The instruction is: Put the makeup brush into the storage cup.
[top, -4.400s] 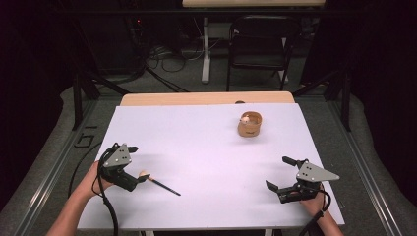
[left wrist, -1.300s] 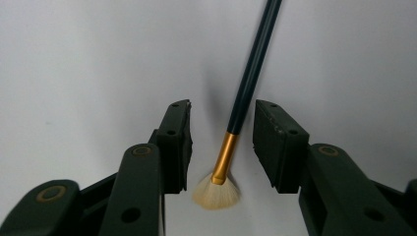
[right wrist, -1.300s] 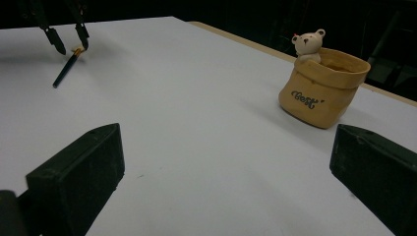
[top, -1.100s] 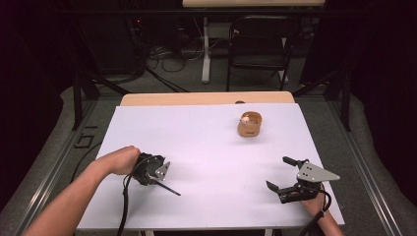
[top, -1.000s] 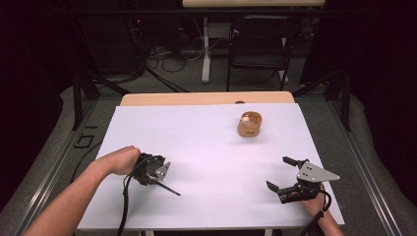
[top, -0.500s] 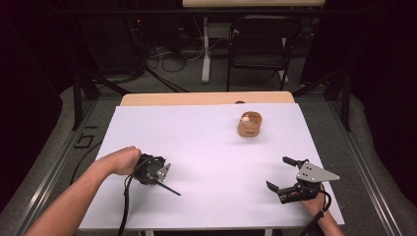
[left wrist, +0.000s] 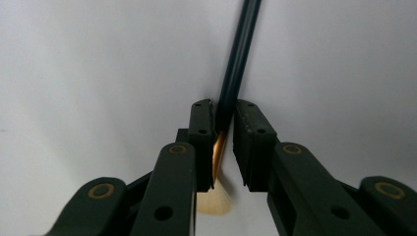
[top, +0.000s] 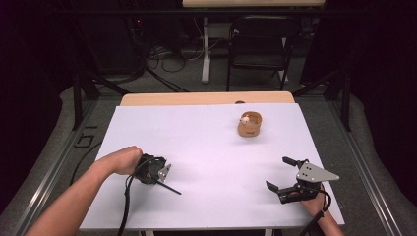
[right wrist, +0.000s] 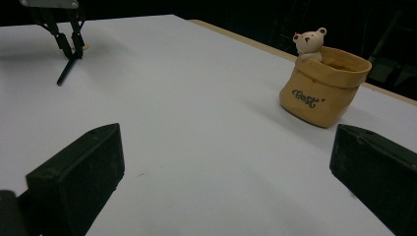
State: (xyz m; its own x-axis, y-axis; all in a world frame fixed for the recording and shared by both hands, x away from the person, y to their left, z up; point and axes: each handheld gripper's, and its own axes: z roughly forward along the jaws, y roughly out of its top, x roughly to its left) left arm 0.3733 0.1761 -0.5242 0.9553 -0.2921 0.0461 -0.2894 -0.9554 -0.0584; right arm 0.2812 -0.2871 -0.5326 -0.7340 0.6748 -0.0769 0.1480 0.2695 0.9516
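Left gripper view: your left gripper (left wrist: 223, 142) has just been closing on the brush (left wrist: 236, 64), which sits between its pads.

The pads pinch the brush where the dark handle meets the gold ferrule, and the pale bristle end shows below the jaws against the white table (left wrist: 88, 73). In the high view your left gripper (top: 164, 173) points down at the near left of the table (top: 206, 147), the brush (top: 169, 187) slanting out from it onto the surface. Your right gripper (top: 283, 178) rests at the near right, jaws spread wide with nothing between them. The tan pouch (top: 249, 125) with a small bear (right wrist: 309, 41) stands well apart, toward the far side.
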